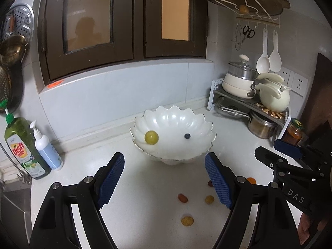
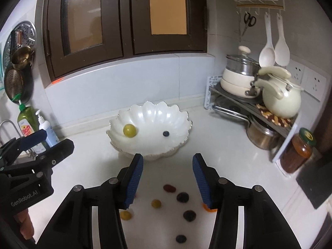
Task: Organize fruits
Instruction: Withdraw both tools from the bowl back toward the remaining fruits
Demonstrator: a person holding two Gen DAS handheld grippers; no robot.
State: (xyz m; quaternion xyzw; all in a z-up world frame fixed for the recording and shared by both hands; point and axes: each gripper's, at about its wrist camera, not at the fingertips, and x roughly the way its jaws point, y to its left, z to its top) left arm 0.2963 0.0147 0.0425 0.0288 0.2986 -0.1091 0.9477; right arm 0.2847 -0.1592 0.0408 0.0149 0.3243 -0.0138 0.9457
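Observation:
A white scalloped bowl (image 1: 199,124) (image 2: 178,114) stands on the white counter. Inside it lie a green grape (image 1: 151,137) (image 2: 129,131) on the left and a blueberry (image 1: 187,136) (image 2: 165,133) near the middle. Several small fruits are scattered on the counter in front of the bowl: a red tomato (image 1: 182,198), yellow ones (image 1: 209,199) (image 2: 156,203), dark grapes (image 2: 182,197) (image 2: 189,215), a red one (image 2: 169,188). My left gripper (image 1: 165,181) is open with nothing between its blue pads. My right gripper (image 2: 168,181) is open above the scattered fruit, also holding nothing.
Dish soap (image 1: 22,147) and a pump bottle (image 1: 45,147) stand at the left by a sink. A rack with pots and a cream kettle (image 1: 274,97) (image 2: 280,101) fills the right corner, with a jar (image 2: 298,151) beside it. Dark window frames run behind the bowl.

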